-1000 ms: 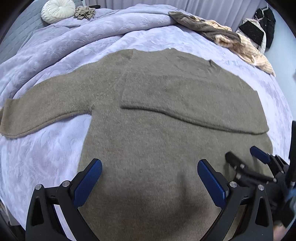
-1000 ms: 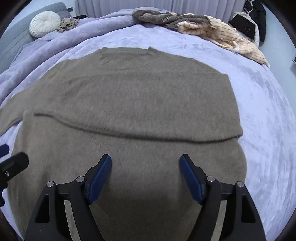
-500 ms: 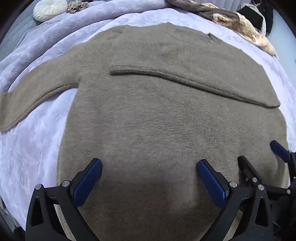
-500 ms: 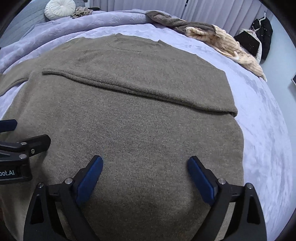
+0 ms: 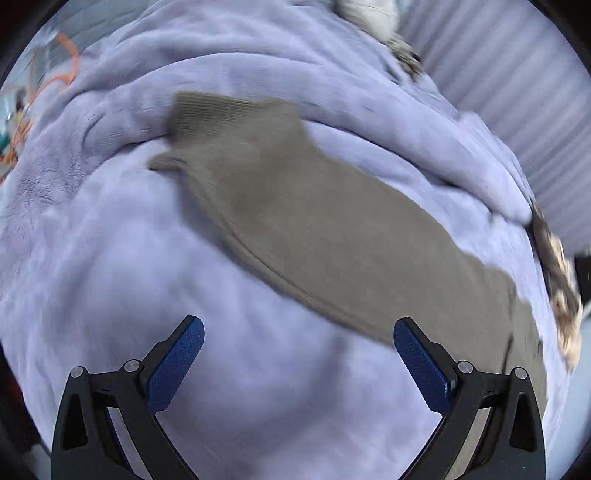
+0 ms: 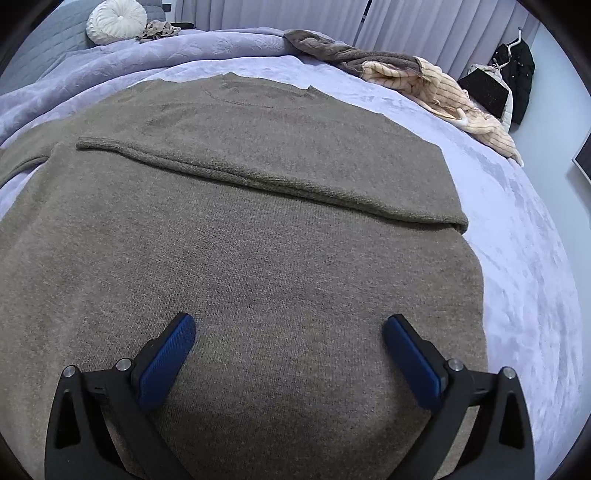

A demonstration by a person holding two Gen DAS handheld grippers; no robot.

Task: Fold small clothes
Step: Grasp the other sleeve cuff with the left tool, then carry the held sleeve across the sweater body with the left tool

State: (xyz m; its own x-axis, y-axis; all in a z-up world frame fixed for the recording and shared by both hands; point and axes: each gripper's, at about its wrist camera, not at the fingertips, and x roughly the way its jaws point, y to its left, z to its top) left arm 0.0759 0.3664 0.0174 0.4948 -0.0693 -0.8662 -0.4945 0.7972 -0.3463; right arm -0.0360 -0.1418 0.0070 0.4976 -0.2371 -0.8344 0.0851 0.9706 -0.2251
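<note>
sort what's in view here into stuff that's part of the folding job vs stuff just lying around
Part of the job:
- sweater, spread flat, one sleeve folded across the chest
- its other sleeve, lying out on the blanket
- left tool, open
- right tool, open

Lying about:
- blanket
- clothes pile
- round pillow
- black coat

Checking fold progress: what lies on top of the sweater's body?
One sleeve lies folded across the sweater, below the neckline. The chest under it is hidden. Both grippers hold nothing.

Both wrist views low over the bed (image 6: pixel 517 229), shared sweater (image 6: pixel 258 240), left perhaps blurred.
</note>
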